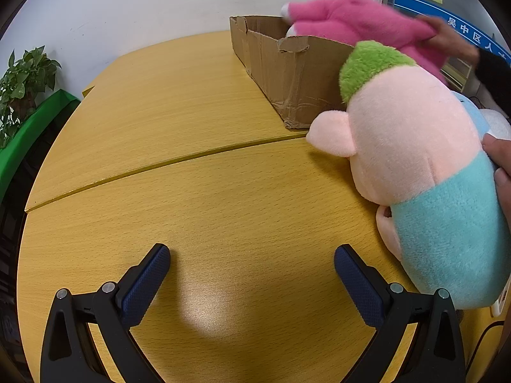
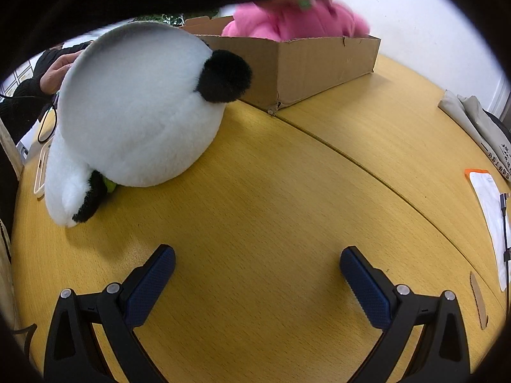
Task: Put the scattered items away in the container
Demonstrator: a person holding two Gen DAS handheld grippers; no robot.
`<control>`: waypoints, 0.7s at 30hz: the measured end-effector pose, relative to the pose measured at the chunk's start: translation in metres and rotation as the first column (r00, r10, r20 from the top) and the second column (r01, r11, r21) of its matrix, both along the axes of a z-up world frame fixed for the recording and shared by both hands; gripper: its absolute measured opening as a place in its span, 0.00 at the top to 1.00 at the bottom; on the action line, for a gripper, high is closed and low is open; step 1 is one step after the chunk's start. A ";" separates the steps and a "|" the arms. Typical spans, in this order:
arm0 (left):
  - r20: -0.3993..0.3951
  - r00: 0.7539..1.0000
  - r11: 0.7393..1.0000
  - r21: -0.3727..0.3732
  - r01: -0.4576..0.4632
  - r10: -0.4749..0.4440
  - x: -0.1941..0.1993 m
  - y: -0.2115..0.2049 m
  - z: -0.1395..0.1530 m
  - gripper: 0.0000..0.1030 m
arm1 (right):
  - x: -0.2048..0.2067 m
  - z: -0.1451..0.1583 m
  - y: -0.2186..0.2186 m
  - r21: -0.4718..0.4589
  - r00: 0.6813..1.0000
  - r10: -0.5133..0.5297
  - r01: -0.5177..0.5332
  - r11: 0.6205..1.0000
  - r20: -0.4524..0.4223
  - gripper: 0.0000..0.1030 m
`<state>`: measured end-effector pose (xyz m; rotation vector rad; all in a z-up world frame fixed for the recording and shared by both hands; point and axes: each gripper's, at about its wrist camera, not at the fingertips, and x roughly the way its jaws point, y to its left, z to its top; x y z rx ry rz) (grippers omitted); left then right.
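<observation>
A cardboard box (image 1: 287, 73) stands at the far side of the yellow table (image 1: 191, 127). A hand (image 1: 453, 40) holds a pink plush (image 1: 357, 22) over the box; in the right wrist view the same pink plush (image 2: 297, 22) is blurred above the box (image 2: 319, 63). A peach, green and teal plush (image 1: 424, 166) lies on the table at right, with fingers (image 1: 498, 159) on it. A white and black panda plush (image 2: 134, 108) lies left of centre. My left gripper (image 1: 252, 261) and right gripper (image 2: 257, 261) are both open over bare table, holding nothing.
A potted plant (image 1: 22, 86) and a green surface (image 1: 28, 140) stand beyond the table's left edge. Papers (image 2: 491, 210) and a folded bag (image 2: 476, 121) lie at the table's right side. A seam (image 2: 367, 166) runs across the tabletop. A cable (image 2: 48, 124) and a person's hand (image 2: 57, 70) are behind the panda.
</observation>
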<state>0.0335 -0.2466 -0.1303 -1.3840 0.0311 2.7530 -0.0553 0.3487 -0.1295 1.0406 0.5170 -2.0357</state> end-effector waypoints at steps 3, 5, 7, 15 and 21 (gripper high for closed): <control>0.000 1.000 1.000 0.000 0.000 0.000 0.000 0.000 0.000 0.00 | 0.000 0.000 0.000 0.000 1.000 0.000 0.000 1.000 0.000 0.00; 0.000 1.000 1.000 0.000 0.000 0.000 0.000 0.000 0.000 0.00 | 0.000 0.000 0.000 0.000 1.000 0.000 0.000 1.000 0.000 0.00; 0.000 1.000 1.000 0.000 0.000 0.000 0.000 0.000 0.000 0.00 | 0.000 0.000 0.000 0.000 1.000 0.000 0.000 1.000 0.000 0.00; 0.001 1.000 1.000 -0.001 0.001 -0.001 0.000 -0.001 0.000 0.00 | 0.000 0.000 0.001 0.000 1.000 -0.001 0.001 1.000 0.000 0.00; 0.001 1.000 1.000 -0.001 0.001 -0.001 0.000 -0.001 0.000 0.00 | 0.001 0.001 0.001 0.000 1.000 -0.001 0.001 1.000 0.000 0.00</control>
